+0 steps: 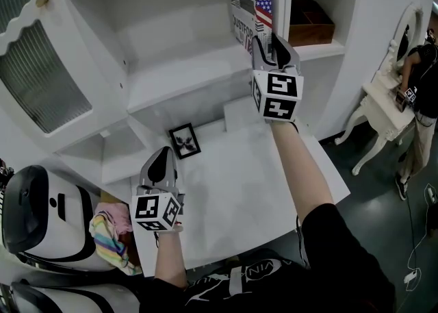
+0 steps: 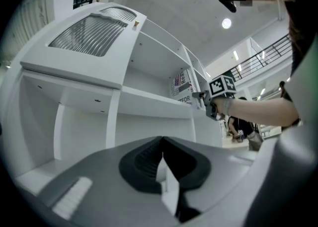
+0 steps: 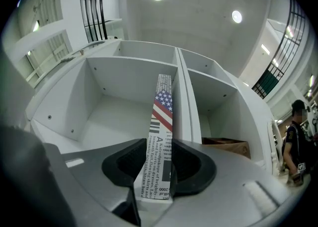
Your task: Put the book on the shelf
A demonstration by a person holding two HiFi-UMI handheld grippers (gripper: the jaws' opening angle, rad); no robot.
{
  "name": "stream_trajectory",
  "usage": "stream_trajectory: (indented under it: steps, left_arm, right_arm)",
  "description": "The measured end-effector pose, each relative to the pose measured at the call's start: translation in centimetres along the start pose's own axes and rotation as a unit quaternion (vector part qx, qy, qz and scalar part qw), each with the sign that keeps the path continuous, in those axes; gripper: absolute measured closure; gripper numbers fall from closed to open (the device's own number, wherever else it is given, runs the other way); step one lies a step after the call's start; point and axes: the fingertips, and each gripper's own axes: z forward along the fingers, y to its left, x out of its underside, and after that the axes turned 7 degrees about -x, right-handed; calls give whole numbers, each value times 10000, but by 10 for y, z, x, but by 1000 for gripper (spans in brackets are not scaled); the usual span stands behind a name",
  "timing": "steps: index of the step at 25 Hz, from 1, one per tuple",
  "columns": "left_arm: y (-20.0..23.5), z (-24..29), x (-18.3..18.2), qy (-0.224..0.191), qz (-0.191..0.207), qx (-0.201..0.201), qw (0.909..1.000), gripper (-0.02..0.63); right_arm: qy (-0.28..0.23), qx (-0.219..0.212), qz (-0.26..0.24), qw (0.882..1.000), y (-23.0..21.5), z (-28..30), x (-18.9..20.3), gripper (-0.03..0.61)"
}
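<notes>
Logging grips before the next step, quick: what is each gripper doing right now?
Left gripper: closed, nothing between its jaws.
Right gripper: closed on the newspaper-print book.

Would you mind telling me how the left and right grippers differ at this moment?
The right gripper is closed on the book, while the left gripper is shut on nothing. The right gripper is raised to the shelf, where the book stands upright. The left gripper sits low over the table. Both carry a marker cube.
</notes>
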Motion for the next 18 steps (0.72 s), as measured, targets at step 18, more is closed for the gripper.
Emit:
stream_trajectory:
  steps: [18]
  left_arm:
    - [2,-3,12,100,-99,30,9999,614]
  right_arm:
    - [-156,14,-162,9997,7,-18,2,423]
